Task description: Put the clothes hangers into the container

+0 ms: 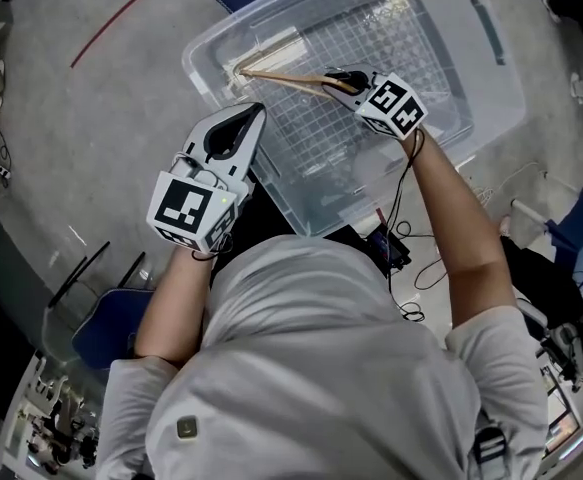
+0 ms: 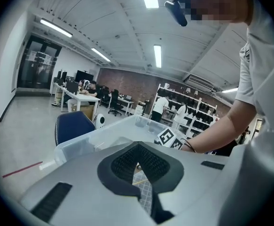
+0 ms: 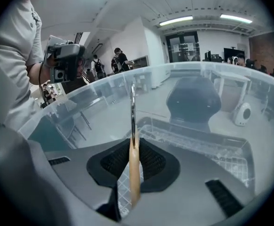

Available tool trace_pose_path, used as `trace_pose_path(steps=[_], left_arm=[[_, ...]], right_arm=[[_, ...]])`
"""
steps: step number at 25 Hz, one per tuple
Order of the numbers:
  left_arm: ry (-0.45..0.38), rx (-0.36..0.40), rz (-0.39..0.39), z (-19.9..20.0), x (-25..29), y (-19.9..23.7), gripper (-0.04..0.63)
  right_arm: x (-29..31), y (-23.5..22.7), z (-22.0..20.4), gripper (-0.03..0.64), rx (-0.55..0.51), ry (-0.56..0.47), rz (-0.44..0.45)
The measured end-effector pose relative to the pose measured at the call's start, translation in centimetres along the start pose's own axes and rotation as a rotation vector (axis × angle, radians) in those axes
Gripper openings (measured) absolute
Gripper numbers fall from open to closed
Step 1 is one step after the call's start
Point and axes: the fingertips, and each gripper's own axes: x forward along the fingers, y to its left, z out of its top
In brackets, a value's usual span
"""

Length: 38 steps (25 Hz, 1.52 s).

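Note:
A clear plastic container (image 1: 491,78) with a grid-patterned bottom stands on the floor in the head view. My right gripper (image 1: 331,81) hangs over its inside, shut on a wooden clothes hanger (image 1: 276,75) that points left toward the container's far-left corner. In the right gripper view the wooden bar (image 3: 134,173) is pinched between the pads and its metal hook (image 3: 132,112) stands up ahead, inside the container wall (image 3: 212,79). My left gripper (image 1: 254,116) hovers at the container's near-left rim with its jaws together and nothing in them. Its own view shows the pads (image 2: 127,161) meeting, with the container rim (image 2: 104,135) beyond.
A blue chair (image 1: 111,323) stands near my left side and shows again as the blue chair (image 2: 73,126) beyond the container. A red line (image 1: 111,26) marks the floor at the upper left. Cables (image 1: 426,268) trail on the floor by the container's near corner.

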Motion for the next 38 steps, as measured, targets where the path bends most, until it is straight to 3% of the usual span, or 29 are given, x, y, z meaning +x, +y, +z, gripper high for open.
trace_pose_path(steps=[7,12,21,30,38], left_arm=[[0.015,-0.014,-0.005,-1.1,0.2,0.2,0.017],[0.023,-0.005,-0.007,-1.4,0.5,0.4,0.017],[0.042,-0.041,-0.023,-2.2,1.5,0.6,0.017],[0.066,-0.022,-0.043,-2.4,3.2,0.5,0.017],[0.090,-0.020,-0.066,-2.4,4.9,-0.1,0.017]], right_arm=[[3.3,-0.5,-3.3,0.071,0.056,0.062,0.078],[4.2,-3.0,-5.3,0.078,0.180,0.070,0.069],[6.3,-8.6,-6.7,0.165,0.284,0.083,-0.120],[8.1,-12.6,-9.2,0.243,0.349,0.097,-0.294],[9.1,-13.7,-11.5,0.249,0.330,0.200,-0.397]])
